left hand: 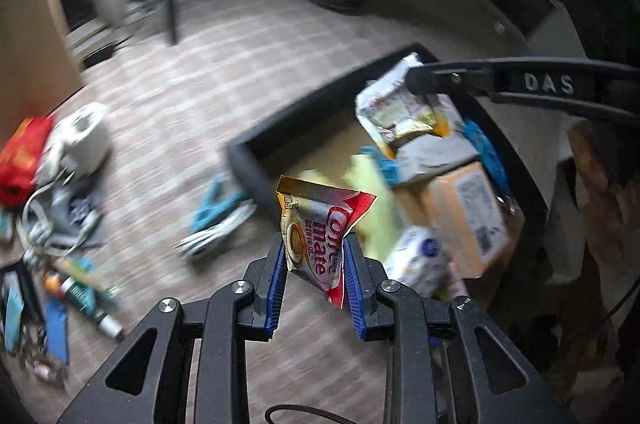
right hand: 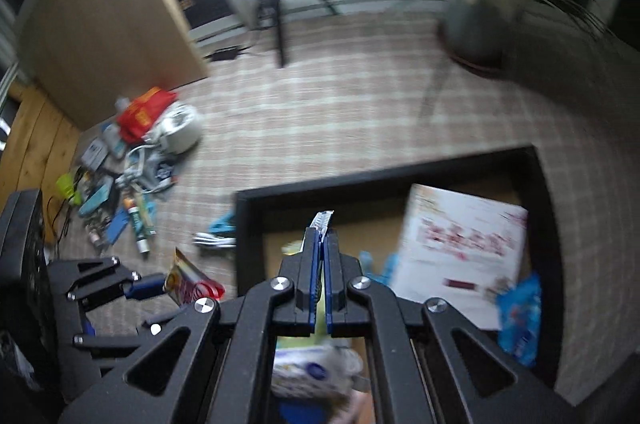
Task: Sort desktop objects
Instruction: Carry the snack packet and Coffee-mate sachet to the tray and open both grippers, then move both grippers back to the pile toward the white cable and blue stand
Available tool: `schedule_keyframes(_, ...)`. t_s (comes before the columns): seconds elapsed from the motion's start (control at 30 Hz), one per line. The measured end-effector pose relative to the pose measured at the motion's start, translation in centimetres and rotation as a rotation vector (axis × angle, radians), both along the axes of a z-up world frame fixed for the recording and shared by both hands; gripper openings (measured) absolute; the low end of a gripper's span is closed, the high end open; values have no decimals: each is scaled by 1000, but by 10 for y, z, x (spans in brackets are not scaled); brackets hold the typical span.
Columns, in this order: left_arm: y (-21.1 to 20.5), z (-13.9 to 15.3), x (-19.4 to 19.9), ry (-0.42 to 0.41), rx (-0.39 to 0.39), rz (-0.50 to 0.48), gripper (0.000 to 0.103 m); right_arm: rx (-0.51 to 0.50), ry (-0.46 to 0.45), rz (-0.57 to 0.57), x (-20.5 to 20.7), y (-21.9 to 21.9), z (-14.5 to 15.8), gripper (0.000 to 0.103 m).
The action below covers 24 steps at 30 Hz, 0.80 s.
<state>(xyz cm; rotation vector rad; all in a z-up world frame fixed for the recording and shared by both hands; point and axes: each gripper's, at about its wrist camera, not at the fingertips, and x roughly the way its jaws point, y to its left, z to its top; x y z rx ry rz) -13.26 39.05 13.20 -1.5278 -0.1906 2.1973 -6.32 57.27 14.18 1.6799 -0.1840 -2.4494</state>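
Two grippers, both over the edge of a black tray (right hand: 384, 180) on a checked carpet (right hand: 340, 112). Left gripper (left hand: 316, 256) is partly closed on a red-and-gold creamer sachet (left hand: 320, 228), pinched between the blue pads (left hand: 276, 276) and held up just beside the tray's near wall. Right gripper (right hand: 323, 240) is closed tight on a thin silvery packet (right hand: 323, 218), only its tip poking out above the pads; in the left view it holds a crumpled white pouch (left hand: 400, 108) over the tray. Tray already has a white booklet (right hand: 460, 244), a tan box (left hand: 464, 212), blue wrappers (right hand: 520, 320) etc. Pile of misc. items (right hand: 132, 160) lies well apart, far left on the carpet; blue clip (right hand: 222, 226) sits just beside the tray.
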Motion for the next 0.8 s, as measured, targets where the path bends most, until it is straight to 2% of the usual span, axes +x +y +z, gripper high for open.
schedule_keyframes(0.27,48,10,-6,18,-22,-90,26,-11,-2,-76,9,38,-2,3)
schedule_keyframes(0.33,52,14,-6,31,-23,-102,35,-22,8,-72,9,40,-1,4)
schedule_keyframes(0.37,52,14,-6,29,-28,-104,50,-28,13,-68,10,40,0,6)
schedule_keyframes(0.4,52,15,-6,29,-36,-100,56,-31,9,-64,9,40,1,15)
schedule_keyframes(0.47,49,14,-5,42,-47,-93,56,-24,5,-56,10,37,1,25)
schedule_keyframes(0.67,27,8,-6,24,-47,-49,56,-12,21,-27,9,22,6,26)
schedule_keyframes(0.8,2,3,-5,13,-47,-5,56,-20,15,3,7,7,4,32)
